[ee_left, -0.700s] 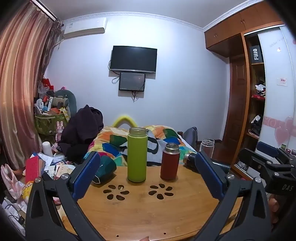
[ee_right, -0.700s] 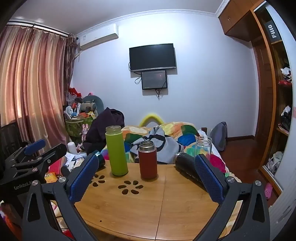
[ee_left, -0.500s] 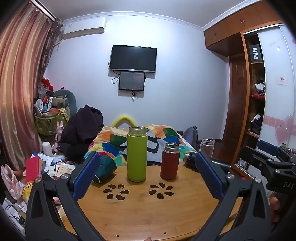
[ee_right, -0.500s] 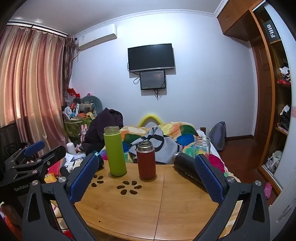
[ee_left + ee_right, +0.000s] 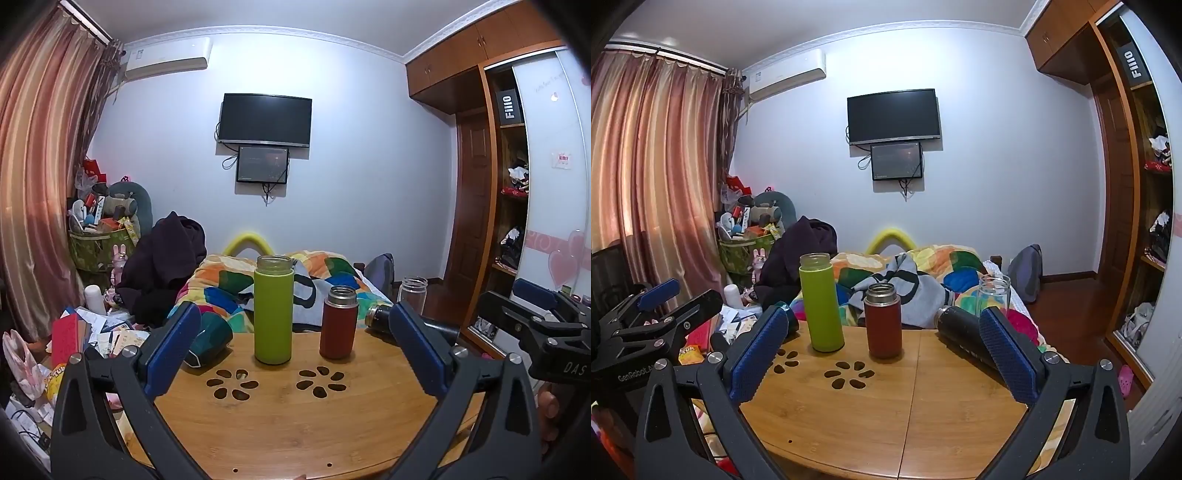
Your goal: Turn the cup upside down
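Round wooden bench (image 5: 280, 424) carries an upright lime-green cylindrical cup (image 5: 273, 314) near its far edge, straight ahead of the empty, wide-open left hand-held gripper (image 5: 291, 343); right hand-held gripper (image 5: 882, 347) also gapes empty.

Table (image 5: 280, 424): honey-brown wood grain, two dark flower-shaped cut-out patterns. Tall bottle (image 5: 273, 314) near the far edge: lime green, clear neck. Short flask (image 5: 338, 323) beside it: dark red, steel collar. Cup (image 5: 208, 339) at the far left edge: dark teal. Lying flask (image 5: 964, 338) at the far right edge: black. Jar (image 5: 993, 293): clear glass. Gripper pads (image 5: 173, 349): blue on black frames. Bed quilt (image 5: 221, 280): multicoloured patches.
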